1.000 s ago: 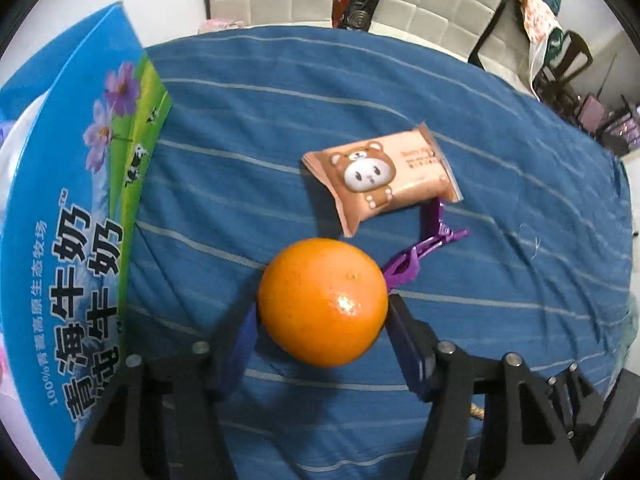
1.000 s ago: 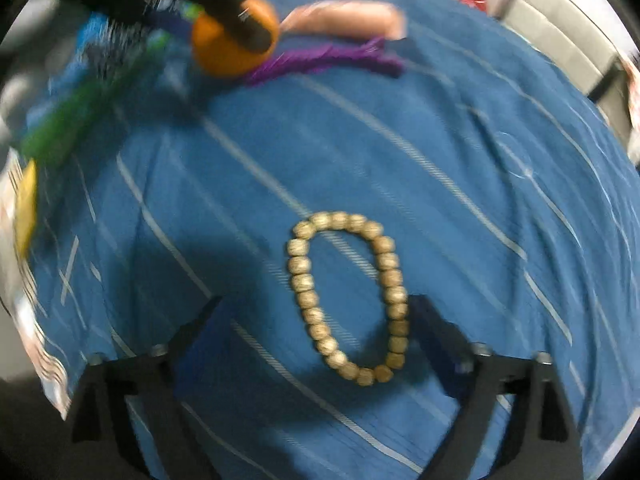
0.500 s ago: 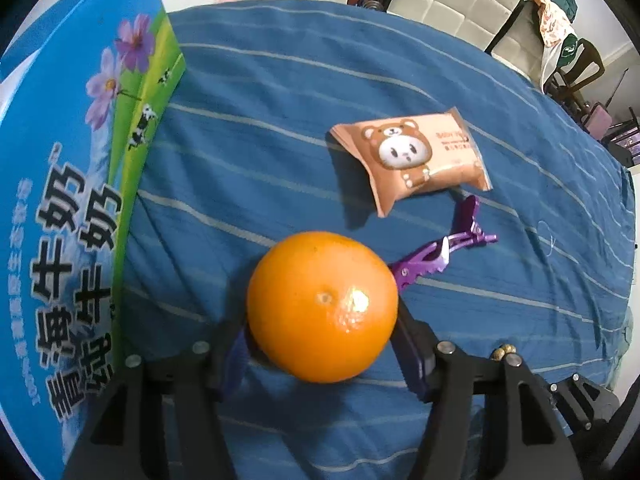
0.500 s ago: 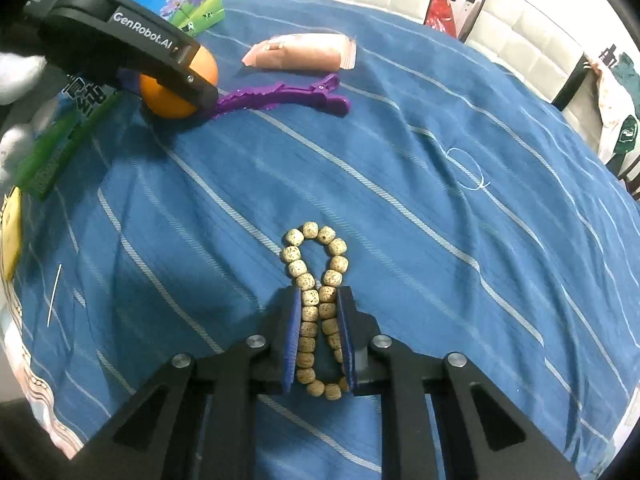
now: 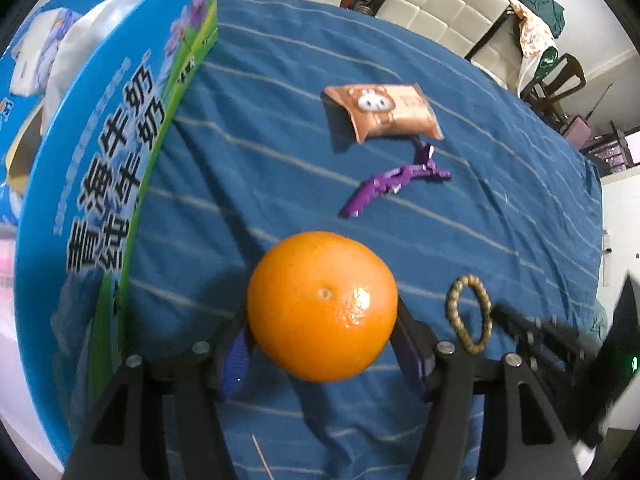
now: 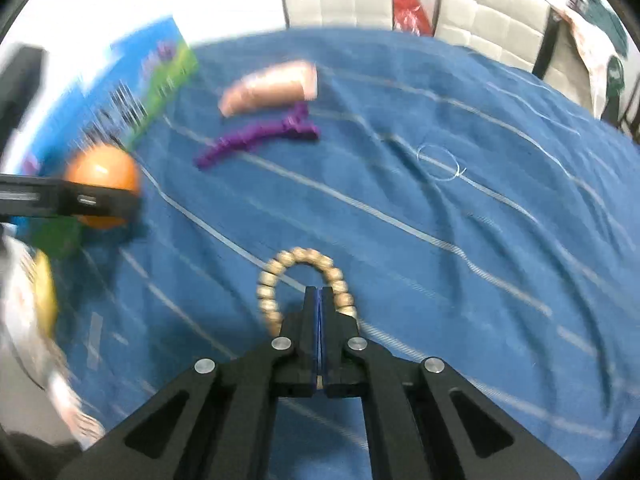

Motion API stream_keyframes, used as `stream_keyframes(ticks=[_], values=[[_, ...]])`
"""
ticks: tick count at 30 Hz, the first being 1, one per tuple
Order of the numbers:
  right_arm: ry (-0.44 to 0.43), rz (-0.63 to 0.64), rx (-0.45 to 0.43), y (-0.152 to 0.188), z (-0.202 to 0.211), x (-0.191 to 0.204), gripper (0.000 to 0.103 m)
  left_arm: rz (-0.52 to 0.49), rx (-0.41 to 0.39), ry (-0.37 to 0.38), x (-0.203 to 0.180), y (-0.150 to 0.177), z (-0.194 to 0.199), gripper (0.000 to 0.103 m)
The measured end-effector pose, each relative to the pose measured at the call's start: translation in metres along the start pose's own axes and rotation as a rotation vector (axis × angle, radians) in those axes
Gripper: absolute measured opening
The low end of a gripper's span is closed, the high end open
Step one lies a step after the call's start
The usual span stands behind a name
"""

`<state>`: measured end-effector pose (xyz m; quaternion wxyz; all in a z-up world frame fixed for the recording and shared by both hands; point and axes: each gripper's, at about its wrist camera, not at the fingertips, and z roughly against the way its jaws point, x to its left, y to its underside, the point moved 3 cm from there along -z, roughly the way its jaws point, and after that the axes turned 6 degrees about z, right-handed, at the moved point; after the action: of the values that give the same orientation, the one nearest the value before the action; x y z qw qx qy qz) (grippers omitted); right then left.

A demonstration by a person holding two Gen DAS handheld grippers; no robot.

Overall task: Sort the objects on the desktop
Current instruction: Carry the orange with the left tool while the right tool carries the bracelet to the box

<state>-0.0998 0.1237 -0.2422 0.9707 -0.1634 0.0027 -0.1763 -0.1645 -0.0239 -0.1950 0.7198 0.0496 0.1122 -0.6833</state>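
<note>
My left gripper [image 5: 322,344] is shut on an orange [image 5: 322,306] and holds it above the blue striped tablecloth [image 5: 256,128]. My right gripper [image 6: 319,292] is shut on a wooden bead bracelet [image 6: 276,268], which hangs as a loop from the closed jaws above the cloth; the bracelet also shows in the left wrist view [image 5: 468,312]. An orange snack packet with a bear face [image 5: 384,114] and a purple hair clip [image 5: 394,188] lie on the cloth further back. The orange in the left gripper shows at left in the right wrist view [image 6: 104,180].
A blue milk carton box [image 5: 96,184] stands open at the left with white packets inside. The snack packet [image 6: 272,88] and hair clip [image 6: 256,138] lie beyond the bracelet. White chairs [image 5: 424,4] stand behind the table.
My left gripper has lifted the orange and drawn back from the packet and clip. My right gripper closed on the bracelet and has raised it off the cloth.
</note>
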Motion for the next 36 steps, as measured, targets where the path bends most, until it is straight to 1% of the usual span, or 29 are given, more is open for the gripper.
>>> stream_keyframes(ticks=[1, 2, 3, 4, 6, 8, 9, 12, 14, 17, 18, 19, 22, 25, 26, 30, 31, 32, 36], values=[[0.011, 0.022, 0.019, -0.002, -0.009, -0.002, 0.002, -0.004, 0.004, -0.003, 0.001, 0.001, 0.0, 0.06], [0.015, 0.052, -0.008, -0.004, -0.008, 0.0, 0.005, -0.004, 0.01, -0.001, 0.005, 0.005, 0.001, 0.06], [0.044, 0.084, 0.007, -0.005, -0.012, 0.002, 0.009, 0.0, 0.016, 0.001, 0.007, 0.009, 0.002, 0.06], [0.046, 0.093, 0.004, -0.006, -0.013, 0.002, 0.01, 0.006, 0.019, -0.001, 0.014, 0.011, 0.004, 0.06], [0.009, 0.076, 0.007, -0.009, -0.016, -0.001, 0.01, 0.014, 0.021, -0.001, 0.015, 0.014, 0.003, 0.06], [-0.02, 0.032, 0.04, -0.012, -0.022, -0.008, 0.01, 0.026, 0.029, 0.008, 0.019, 0.018, 0.003, 0.06], [-0.047, 0.007, 0.074, -0.011, -0.028, -0.012, 0.012, 0.031, 0.031, 0.011, 0.021, 0.02, 0.005, 0.06], [-0.098, -0.026, 0.052, -0.007, -0.03, -0.017, 0.017, 0.038, 0.031, 0.016, 0.023, 0.023, 0.005, 0.06], [-0.076, 0.028, 0.033, -0.003, -0.03, -0.011, 0.017, 0.049, 0.038, 0.019, 0.026, 0.025, 0.003, 0.06], [-0.006, 0.129, 0.034, 0.0, -0.03, 0.004, 0.017, 0.059, 0.044, 0.021, 0.028, 0.028, 0.001, 0.06], [0.007, 0.136, 0.039, 0.0, -0.03, 0.006, 0.015, 0.063, 0.048, 0.024, 0.028, 0.029, 0.0, 0.06], [0.01, 0.111, 0.033, 0.0, -0.03, 0.005, 0.01, 0.067, 0.049, 0.027, 0.027, 0.029, -0.002, 0.06], [-0.042, 0.003, -0.029, 0.002, -0.025, -0.001, 0.01, 0.066, 0.05, 0.034, 0.024, 0.031, -0.001, 0.06], [-0.099, -0.099, -0.148, 0.004, -0.005, -0.002, 0.01, 0.069, 0.045, 0.046, 0.022, 0.032, 0.003, 0.06], [-0.11, -0.117, -0.175, 0.005, 0.002, 0.0, 0.01, 0.072, 0.044, 0.048, 0.022, 0.032, 0.004, 0.06], [-0.122, -0.133, -0.291, 0.002, 0.036, 0.013, 0.01, 0.081, 0.035, 0.054, 0.024, 0.031, 0.011, 0.06], [-0.136, -0.129, -0.311, -0.012, 0.047, 0.01, 0.01, 0.087, 0.033, 0.056, 0.026, 0.03, 0.013, 0.06], [-0.143, -0.126, -0.317, -0.014, 0.051, 0.012, 0.01, 0.091, 0.032, 0.057, 0.028, 0.03, 0.014, 0.06], [-0.15, -0.095, -0.379, -0.041, 0.074, 0.023, 0.01, 0.108, 0.008, 0.065, 0.032, 0.026, 0.026, 0.06]])
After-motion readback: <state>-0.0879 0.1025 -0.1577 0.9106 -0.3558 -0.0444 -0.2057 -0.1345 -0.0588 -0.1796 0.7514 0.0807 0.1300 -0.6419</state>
